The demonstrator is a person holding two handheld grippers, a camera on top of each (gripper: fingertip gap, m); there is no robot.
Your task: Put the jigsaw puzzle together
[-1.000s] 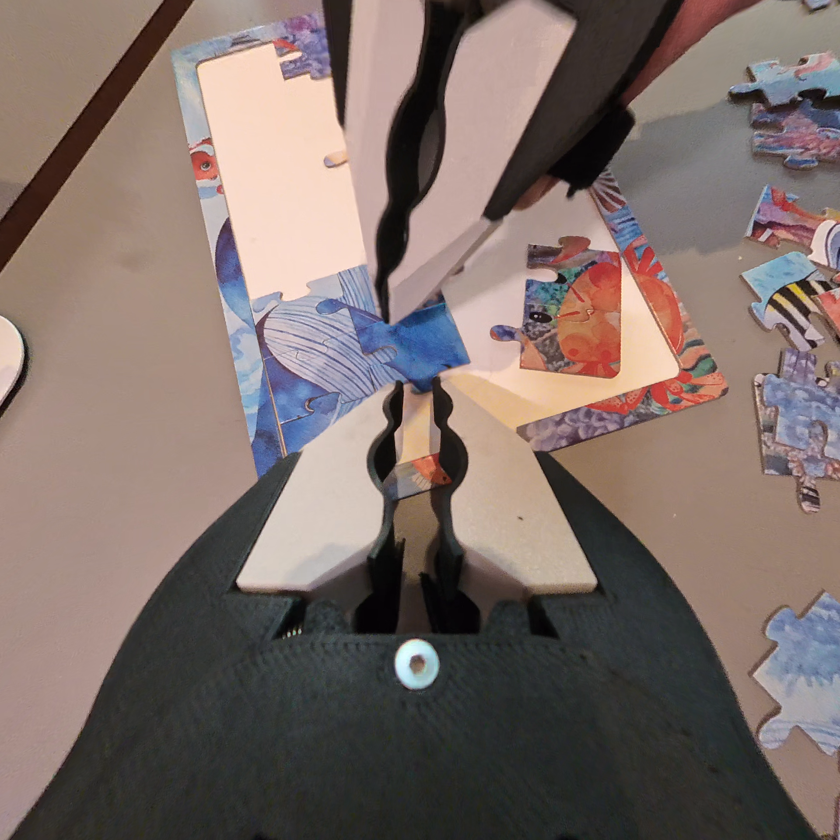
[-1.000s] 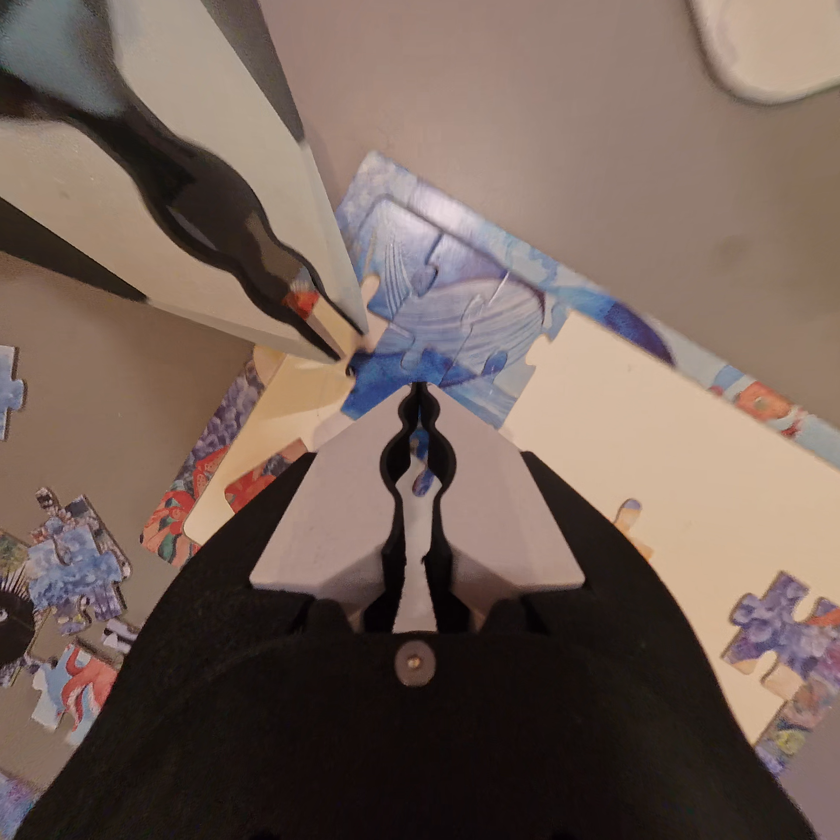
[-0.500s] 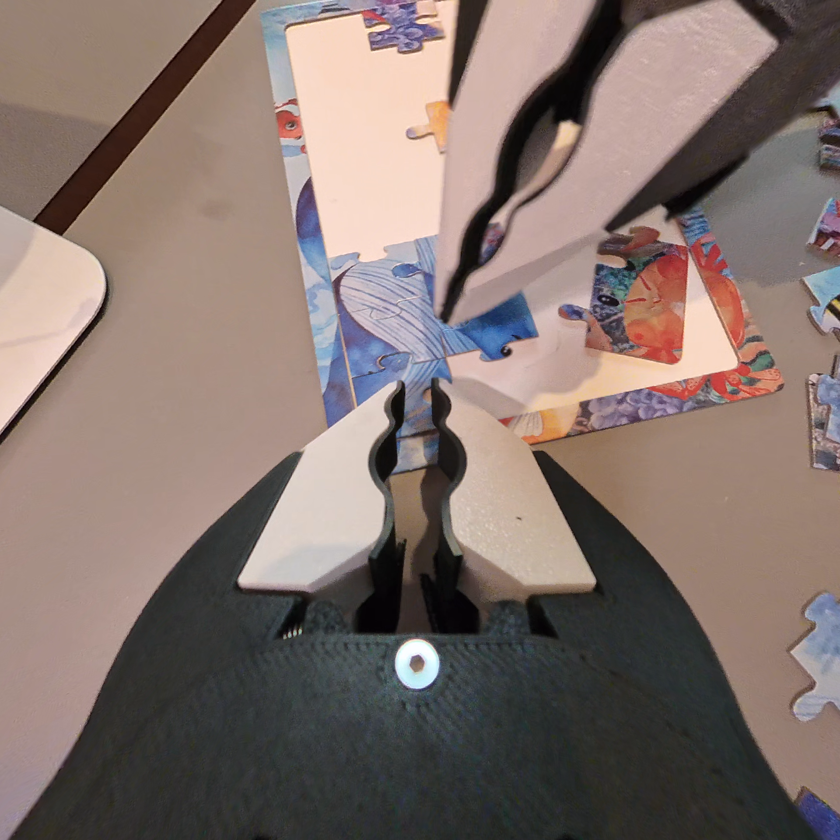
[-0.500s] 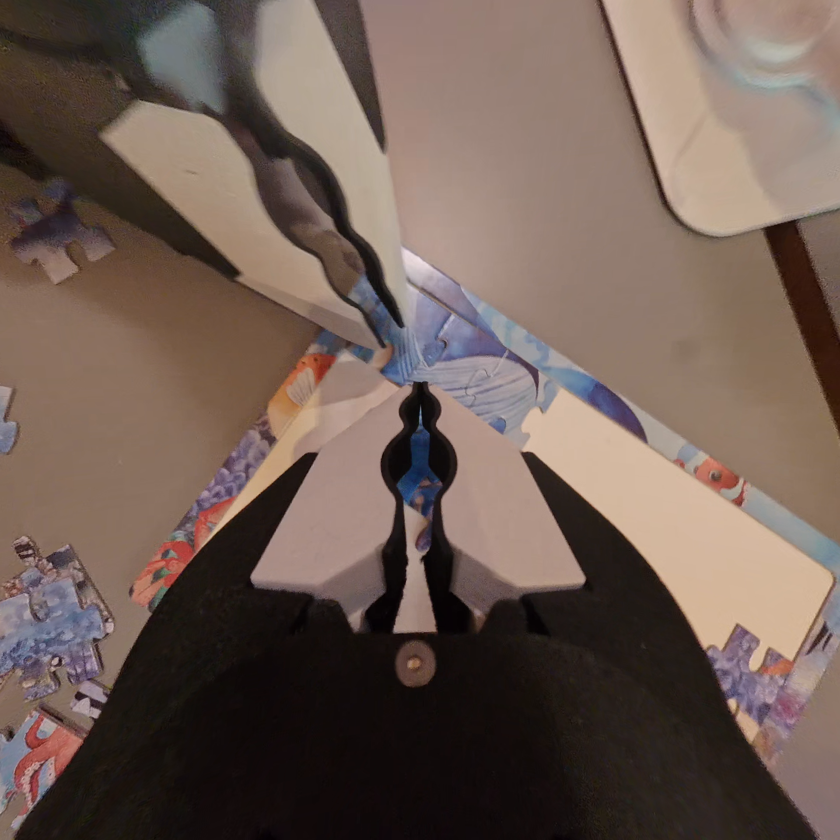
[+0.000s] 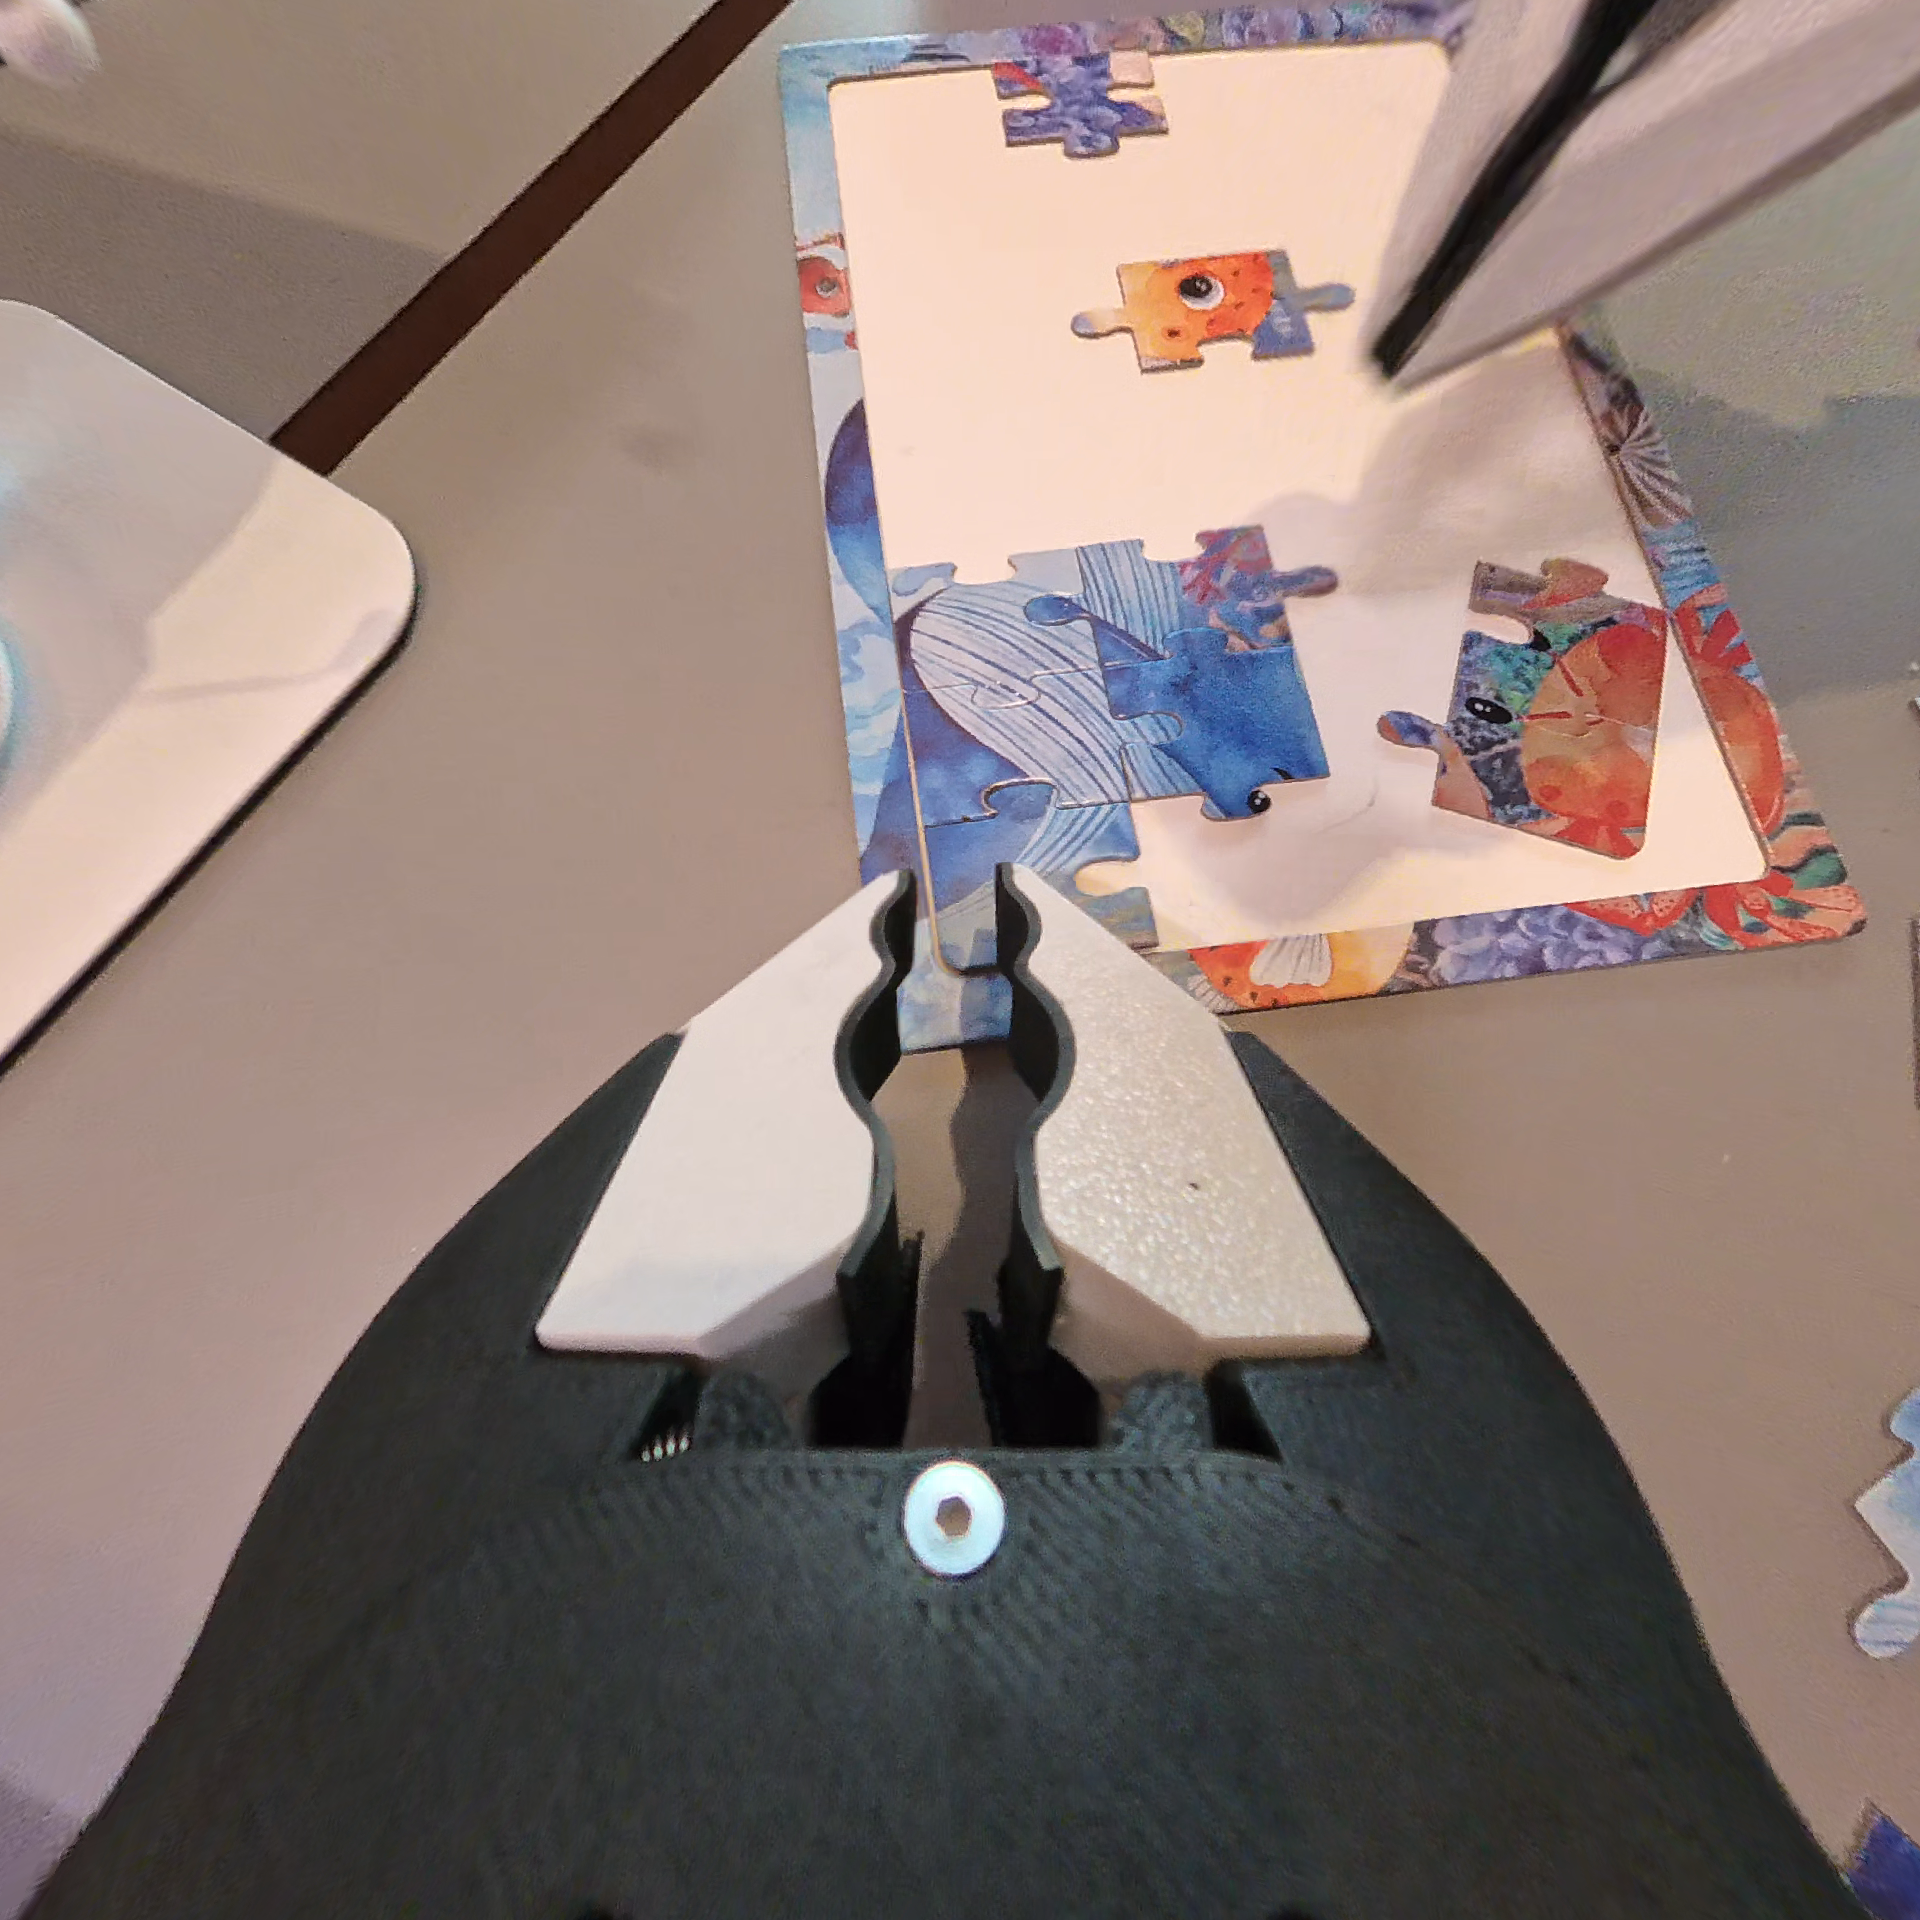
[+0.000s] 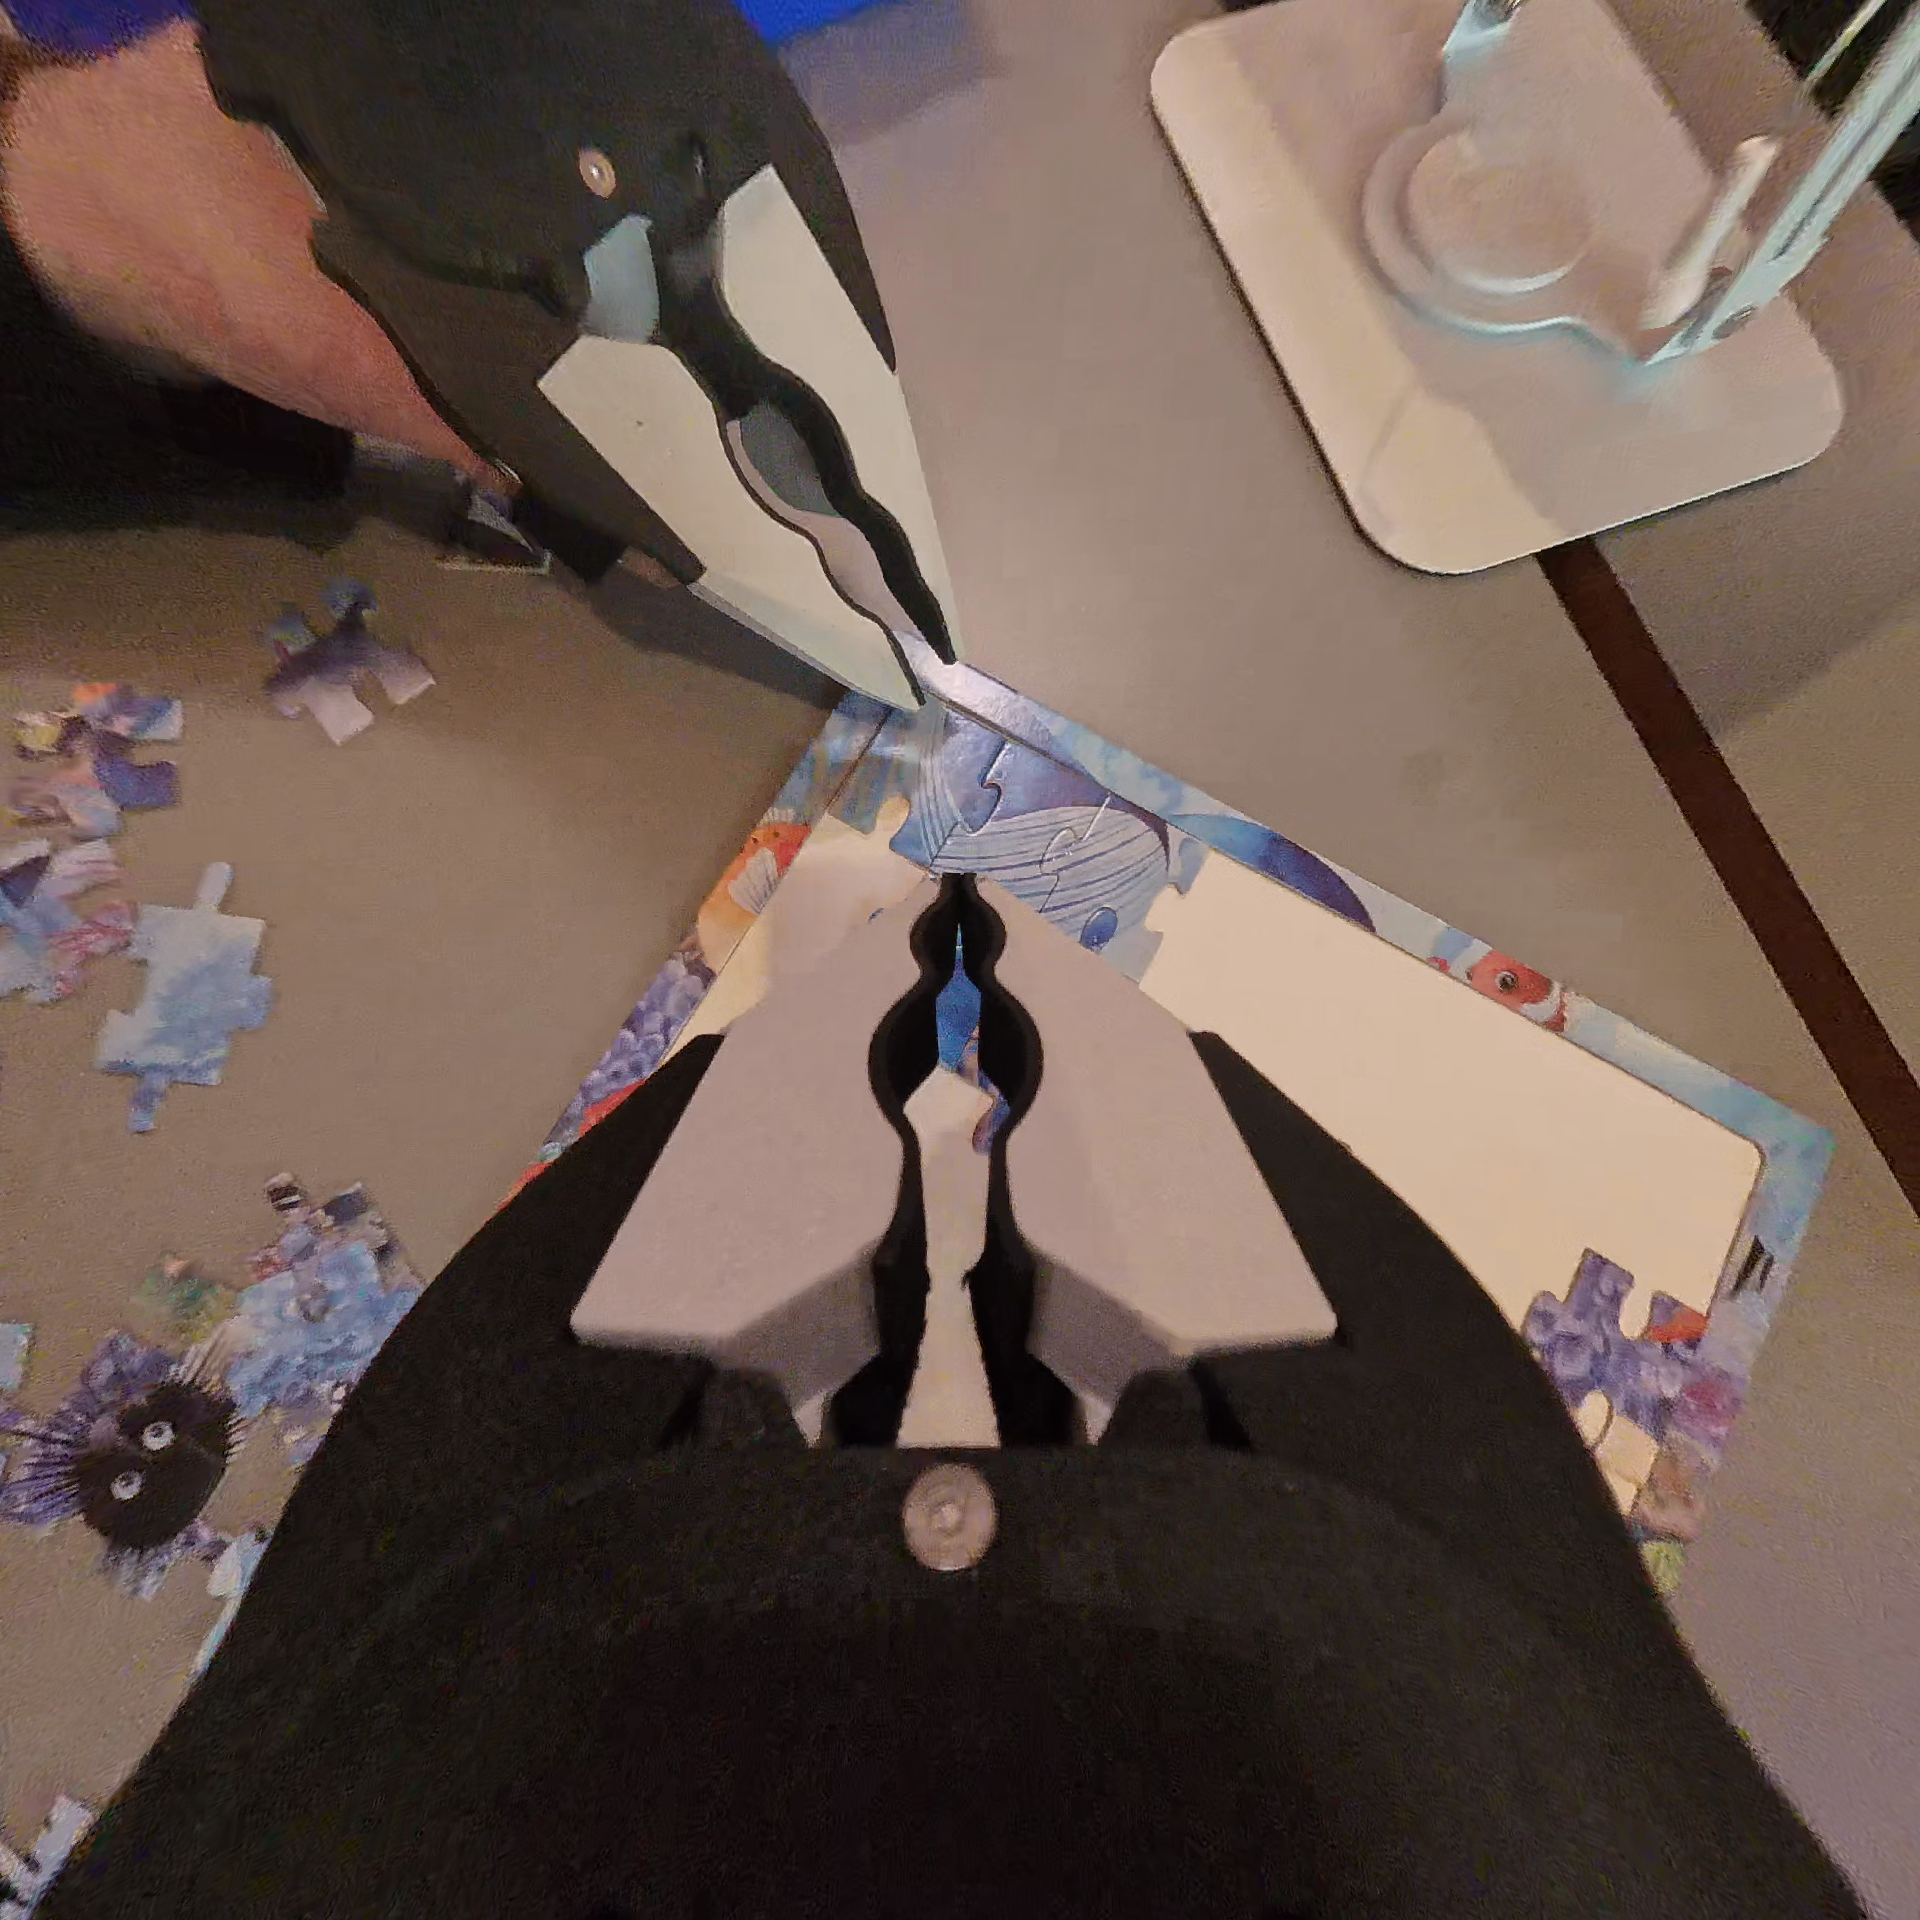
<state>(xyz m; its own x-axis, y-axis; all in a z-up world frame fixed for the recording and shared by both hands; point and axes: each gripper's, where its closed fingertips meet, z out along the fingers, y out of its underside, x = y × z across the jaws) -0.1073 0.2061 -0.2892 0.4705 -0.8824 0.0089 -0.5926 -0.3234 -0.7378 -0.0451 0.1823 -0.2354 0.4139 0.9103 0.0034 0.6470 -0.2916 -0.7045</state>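
Note:
The puzzle frame (image 5: 821, 520) lies flat on the grey table; it also shows in the right wrist view (image 6: 1662, 1122). Several joined blue whale pieces (image 5: 1101, 707) fill its near-left part (image 6: 1049, 842). An orange fish piece (image 5: 1205, 307), a purple piece (image 5: 1081, 99) and a crab piece (image 5: 1558, 727) lie apart inside the frame. My left gripper (image 5: 954, 883) is empty, its fingers a narrow gap apart, with its tips at the frame's near-left corner (image 6: 930, 675). My right gripper (image 6: 958, 883) is shut and empty, above the frame beside the whale; it is blurred at the left wrist view's top right (image 5: 1392, 364).
Loose pieces lie on the table beside the frame, among them a pale blue one (image 6: 187, 997) and a black urchin one (image 6: 125, 1455). A white stand base (image 5: 156, 644) sits beyond the frame (image 6: 1507, 312). A dark stripe (image 6: 1714, 779) crosses the table. A hand (image 6: 208, 281) holds the left gripper. The tips of one gripper are about 9 centimeters away from the tips of the other.
The right gripper has lifted off the blue whale piece and moved up and away. The left gripper has drawn back to the frame's corner. The blue piece now lies joined to the whale.

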